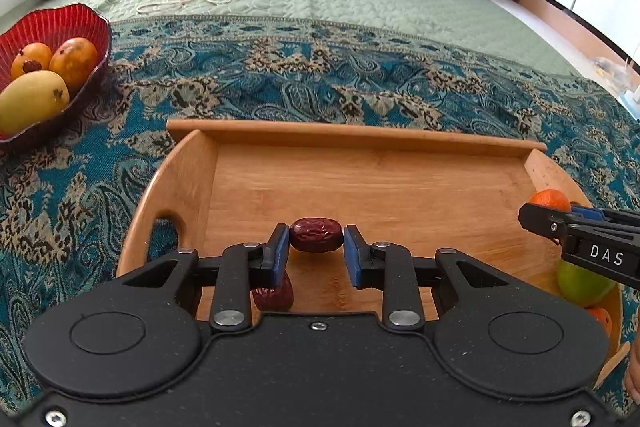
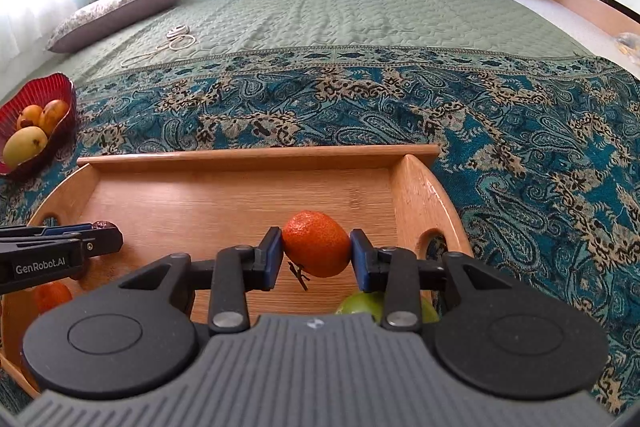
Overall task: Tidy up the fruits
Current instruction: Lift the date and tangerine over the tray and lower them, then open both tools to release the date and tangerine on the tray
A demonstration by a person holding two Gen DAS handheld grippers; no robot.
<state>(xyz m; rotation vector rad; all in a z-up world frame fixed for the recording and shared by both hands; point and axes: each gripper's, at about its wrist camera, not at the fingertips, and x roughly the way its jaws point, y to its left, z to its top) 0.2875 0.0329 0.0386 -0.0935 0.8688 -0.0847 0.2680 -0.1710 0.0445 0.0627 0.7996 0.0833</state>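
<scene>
1. Left gripper [image 1: 316, 247] is clamped on a date [image 1: 315, 234], centre frame, over the wooden tray [image 1: 360, 135]; right gripper [image 2: 317, 254] is clamped on a tangerine [image 2: 317, 247].
2. Judgement: date light, wrinkled, firm; tangerine soft-skinned, so grip its middle gently.
3. Count: two dates, three tangerines, one green fruit [image 2: 362, 303]; red bowl [image 1: 86, 13], upper left, holds three fruits.

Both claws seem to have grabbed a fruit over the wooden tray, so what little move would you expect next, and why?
Probably a carry left toward the red bowl. The left gripper pinches a red date and the right gripper an orange, both above the wooden tray, and the bowl already holds mangoes.
</scene>
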